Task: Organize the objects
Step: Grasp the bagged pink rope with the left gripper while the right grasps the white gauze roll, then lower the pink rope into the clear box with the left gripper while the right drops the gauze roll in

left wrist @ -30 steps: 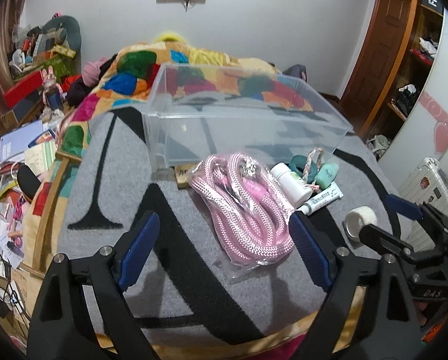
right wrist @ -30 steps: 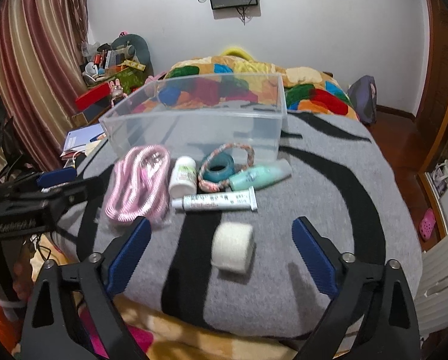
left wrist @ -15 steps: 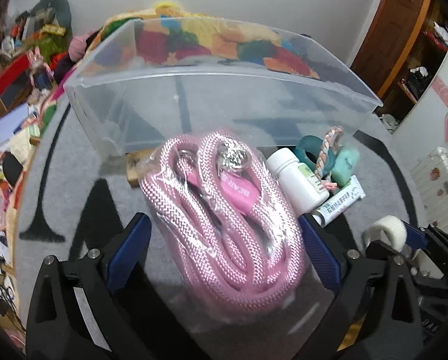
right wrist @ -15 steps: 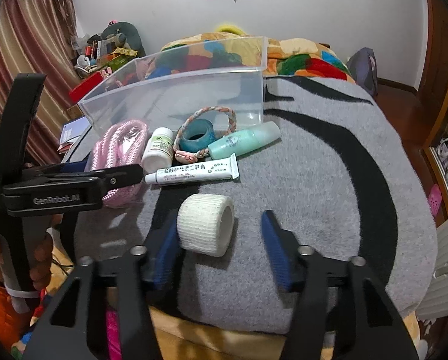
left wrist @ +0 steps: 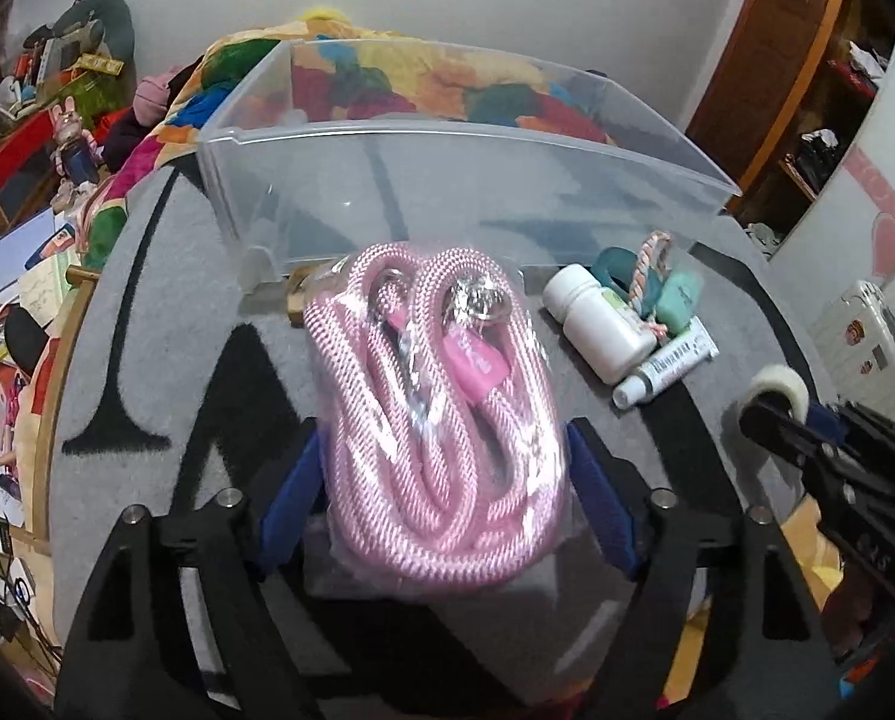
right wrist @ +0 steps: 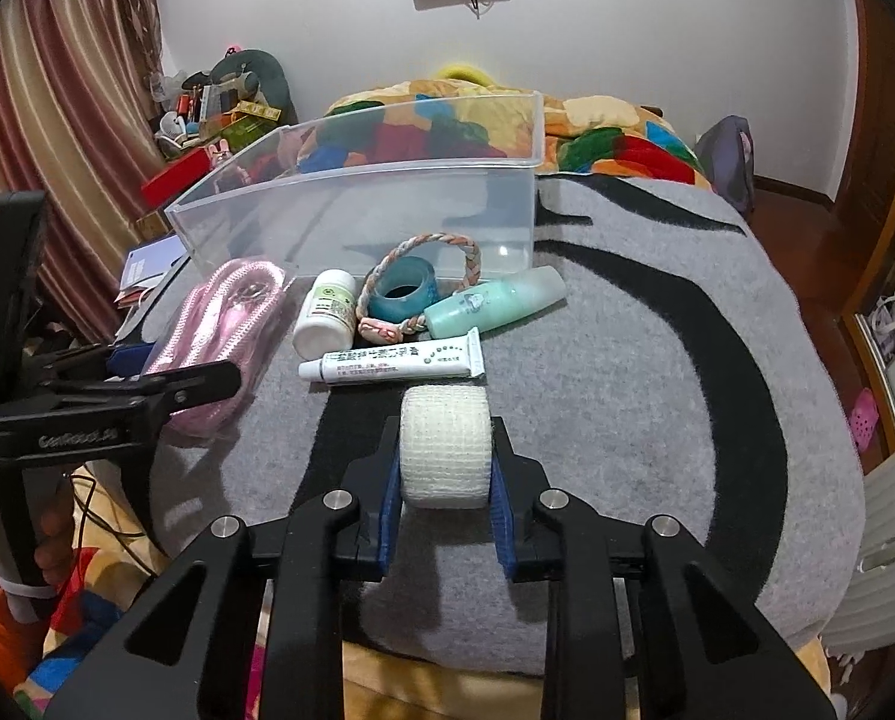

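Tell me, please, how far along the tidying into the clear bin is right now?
Nothing is packed yet: the clear bin shows nothing inside. In hand: the left gripper is clamped on the bagged pink rope, the right gripper on the white bandage roll. Left on the blanket: white bottle, ointment tube, green bottle, teal tape roll, braided ring.

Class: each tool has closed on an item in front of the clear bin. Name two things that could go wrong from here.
1. The left tool grips the bagged pink rope through slippery plastic; it may slide out.
2. The right tool pinches the soft gauze roll; it may squash or roll free before reaching the clear bin.
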`<action>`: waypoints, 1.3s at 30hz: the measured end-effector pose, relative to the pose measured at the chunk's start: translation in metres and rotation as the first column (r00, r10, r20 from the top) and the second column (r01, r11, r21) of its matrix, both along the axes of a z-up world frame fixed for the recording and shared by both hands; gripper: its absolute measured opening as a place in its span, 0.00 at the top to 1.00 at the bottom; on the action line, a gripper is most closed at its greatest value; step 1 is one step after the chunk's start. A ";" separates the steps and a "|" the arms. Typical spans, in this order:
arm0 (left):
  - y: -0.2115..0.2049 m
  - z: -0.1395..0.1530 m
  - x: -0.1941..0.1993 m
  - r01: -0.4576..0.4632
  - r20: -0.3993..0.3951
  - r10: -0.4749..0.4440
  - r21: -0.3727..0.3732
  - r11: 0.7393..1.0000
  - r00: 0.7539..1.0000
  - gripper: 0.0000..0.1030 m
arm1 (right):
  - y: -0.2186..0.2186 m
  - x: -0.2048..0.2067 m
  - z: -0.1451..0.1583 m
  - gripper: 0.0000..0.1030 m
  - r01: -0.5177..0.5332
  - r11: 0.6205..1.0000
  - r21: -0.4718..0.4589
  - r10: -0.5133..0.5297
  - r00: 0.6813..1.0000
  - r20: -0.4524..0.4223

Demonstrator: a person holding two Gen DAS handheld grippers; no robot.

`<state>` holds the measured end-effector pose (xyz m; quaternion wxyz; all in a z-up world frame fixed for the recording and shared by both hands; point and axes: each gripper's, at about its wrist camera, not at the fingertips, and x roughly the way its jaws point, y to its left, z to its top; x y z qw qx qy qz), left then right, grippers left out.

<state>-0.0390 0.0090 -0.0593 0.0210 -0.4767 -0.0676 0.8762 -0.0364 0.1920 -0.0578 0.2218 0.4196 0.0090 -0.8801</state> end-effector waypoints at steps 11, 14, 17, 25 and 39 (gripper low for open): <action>0.004 0.007 0.008 0.014 -0.055 -0.016 -0.028 1.000 0.998 0.42 | -0.002 -0.001 0.018 0.78 0.007 1.000 0.016 -0.006 0.999 -0.050; -0.001 0.016 0.022 0.023 -0.073 -0.024 -0.006 1.000 0.997 0.46 | -0.004 -0.007 0.024 0.78 0.008 1.000 0.014 -0.007 0.998 -0.063; -0.006 0.028 0.031 0.029 -0.103 -0.027 0.011 1.000 0.994 0.47 | -0.006 -0.012 0.032 0.78 0.010 1.000 0.008 -0.009 0.997 -0.083; -0.024 0.065 0.033 0.019 -0.191 -0.011 0.043 0.999 0.981 0.48 | -0.015 -0.036 0.063 0.78 0.003 1.000 -0.013 -0.006 0.987 -0.162; -0.040 0.104 -0.036 -0.021 -0.276 0.021 0.003 1.000 0.961 0.48 | -0.048 -0.099 0.087 0.78 -0.002 1.000 0.008 0.004 0.983 -0.185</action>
